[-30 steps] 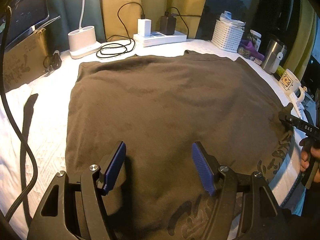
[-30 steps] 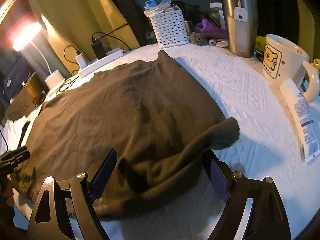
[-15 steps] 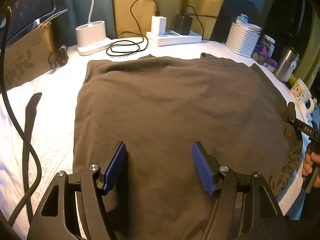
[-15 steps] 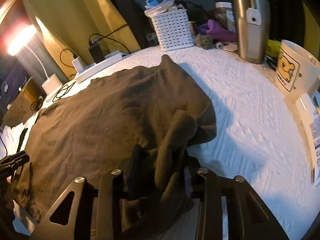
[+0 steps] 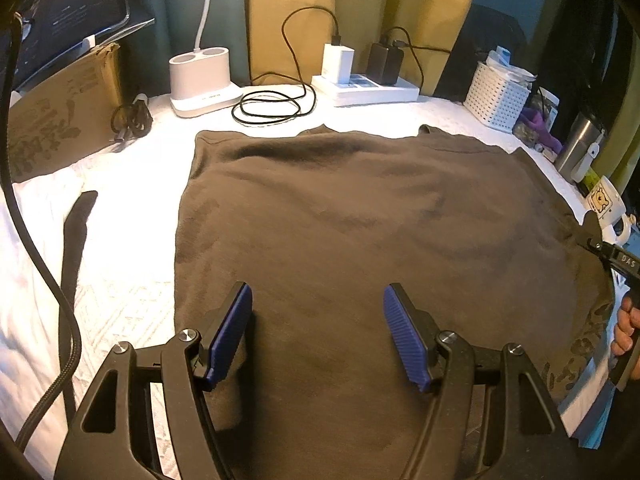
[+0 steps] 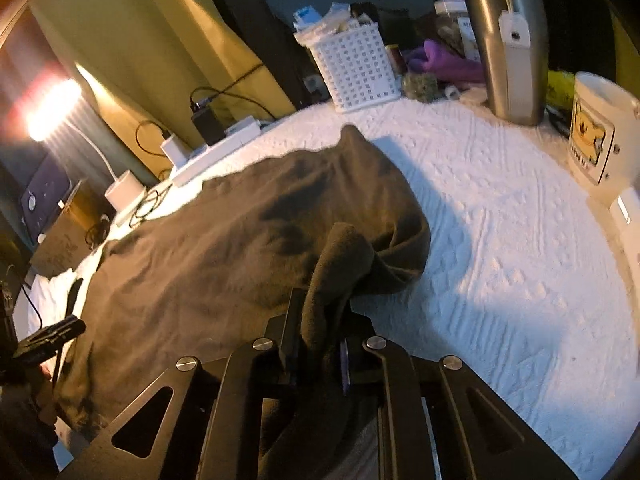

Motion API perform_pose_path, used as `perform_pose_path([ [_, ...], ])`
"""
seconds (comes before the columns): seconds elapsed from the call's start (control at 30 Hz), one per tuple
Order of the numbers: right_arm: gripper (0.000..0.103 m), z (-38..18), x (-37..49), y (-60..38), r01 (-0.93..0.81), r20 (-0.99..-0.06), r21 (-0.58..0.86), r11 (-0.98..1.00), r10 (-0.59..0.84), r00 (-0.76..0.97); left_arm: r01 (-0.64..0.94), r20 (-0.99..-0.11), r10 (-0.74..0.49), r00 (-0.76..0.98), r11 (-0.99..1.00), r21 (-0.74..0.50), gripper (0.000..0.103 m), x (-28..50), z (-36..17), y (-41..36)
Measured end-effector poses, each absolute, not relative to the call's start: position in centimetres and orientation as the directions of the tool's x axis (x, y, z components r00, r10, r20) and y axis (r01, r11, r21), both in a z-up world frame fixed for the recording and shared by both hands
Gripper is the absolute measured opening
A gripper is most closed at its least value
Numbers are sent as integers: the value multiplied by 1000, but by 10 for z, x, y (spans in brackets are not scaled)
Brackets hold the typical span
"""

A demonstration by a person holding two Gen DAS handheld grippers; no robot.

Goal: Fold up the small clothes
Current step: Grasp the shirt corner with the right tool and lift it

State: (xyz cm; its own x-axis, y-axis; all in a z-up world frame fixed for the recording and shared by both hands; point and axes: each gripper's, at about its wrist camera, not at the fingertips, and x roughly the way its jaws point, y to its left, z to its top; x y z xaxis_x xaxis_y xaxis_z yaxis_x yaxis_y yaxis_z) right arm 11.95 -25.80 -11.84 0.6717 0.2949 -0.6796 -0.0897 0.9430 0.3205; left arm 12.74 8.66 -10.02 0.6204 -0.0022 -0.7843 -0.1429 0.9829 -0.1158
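Right now my right gripper [image 6: 320,344] has just been closing and pinches a bunched fold at the right edge of the brown shirt [image 5: 360,216], lifting it off the white cloth [image 6: 500,240]. My left gripper [image 5: 318,336] hangs spread over the shirt's near edge, gripping nothing. Bare cloth lies open to the shirt's right as far as the mug [image 6: 596,140] and flask [image 6: 512,48], and to its left up to the cardboard box [image 5: 60,112].
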Motion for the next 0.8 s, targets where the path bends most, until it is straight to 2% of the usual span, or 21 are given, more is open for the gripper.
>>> perform_pose_path([
  [0.8, 13, -36, 120, -187, -212, -595, 225, 951, 307, 743, -176, -753, -6, 658, 971, -161, 68, 112, -95, 132],
])
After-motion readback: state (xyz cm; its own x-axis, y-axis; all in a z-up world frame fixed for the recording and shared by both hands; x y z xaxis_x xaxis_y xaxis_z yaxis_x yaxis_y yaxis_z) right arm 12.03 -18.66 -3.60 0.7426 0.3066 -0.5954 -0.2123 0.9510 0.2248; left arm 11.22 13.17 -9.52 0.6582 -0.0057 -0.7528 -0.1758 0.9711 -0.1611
